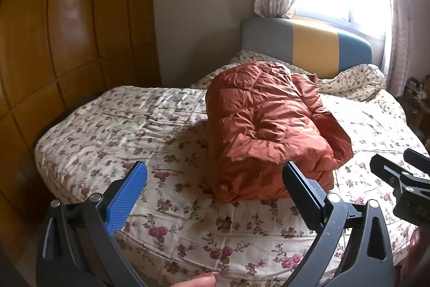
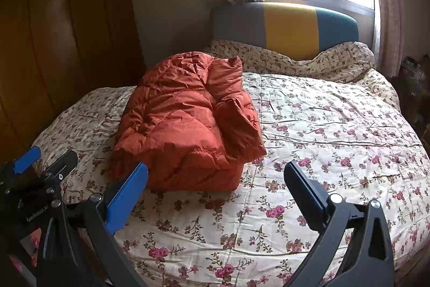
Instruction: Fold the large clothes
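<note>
Left tongs (image 1: 215, 195) and right tongs (image 2: 215, 195) both hang with fingers apart, empty, above the bed's (image 2: 336, 125) near edge. Small unreadable lettering marks the left tool. Beyond, the folded orange jacket (image 2: 185, 125) sits mid-bed, open quilt all around it.

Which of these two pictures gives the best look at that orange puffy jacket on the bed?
The right wrist view: the folded jacket lies whole, with only its near corner behind a blue finger. In the left wrist view the jacket is also seen, but the left hand-held gripper covers its near edge.
</note>
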A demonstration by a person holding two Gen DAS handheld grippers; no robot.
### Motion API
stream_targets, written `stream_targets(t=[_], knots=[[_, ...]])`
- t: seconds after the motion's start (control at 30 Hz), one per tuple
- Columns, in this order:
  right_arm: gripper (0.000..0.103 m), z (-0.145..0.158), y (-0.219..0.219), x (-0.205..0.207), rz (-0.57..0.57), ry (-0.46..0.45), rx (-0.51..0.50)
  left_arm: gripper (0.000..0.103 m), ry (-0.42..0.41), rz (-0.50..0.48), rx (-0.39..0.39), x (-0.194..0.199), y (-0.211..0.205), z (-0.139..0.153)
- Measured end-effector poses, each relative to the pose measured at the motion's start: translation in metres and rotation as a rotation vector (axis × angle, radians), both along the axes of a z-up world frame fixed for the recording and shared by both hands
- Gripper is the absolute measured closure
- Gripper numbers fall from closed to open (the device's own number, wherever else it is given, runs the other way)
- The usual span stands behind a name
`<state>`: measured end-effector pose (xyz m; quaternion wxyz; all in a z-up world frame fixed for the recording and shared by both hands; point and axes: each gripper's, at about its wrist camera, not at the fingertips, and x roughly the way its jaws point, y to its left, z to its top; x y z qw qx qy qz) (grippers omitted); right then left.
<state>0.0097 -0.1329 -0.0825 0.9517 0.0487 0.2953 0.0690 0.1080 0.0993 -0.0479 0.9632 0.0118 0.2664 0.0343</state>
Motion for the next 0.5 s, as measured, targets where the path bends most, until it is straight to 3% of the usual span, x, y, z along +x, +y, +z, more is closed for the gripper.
stream_targets(t=[0.5], knots=[[0.002, -0.003, 0.0028, 0.0014, 0.008, 0.01, 0.003, 0.003, 0.007, -0.004, 0.0, 0.0006, -0.0022, -0.001]])
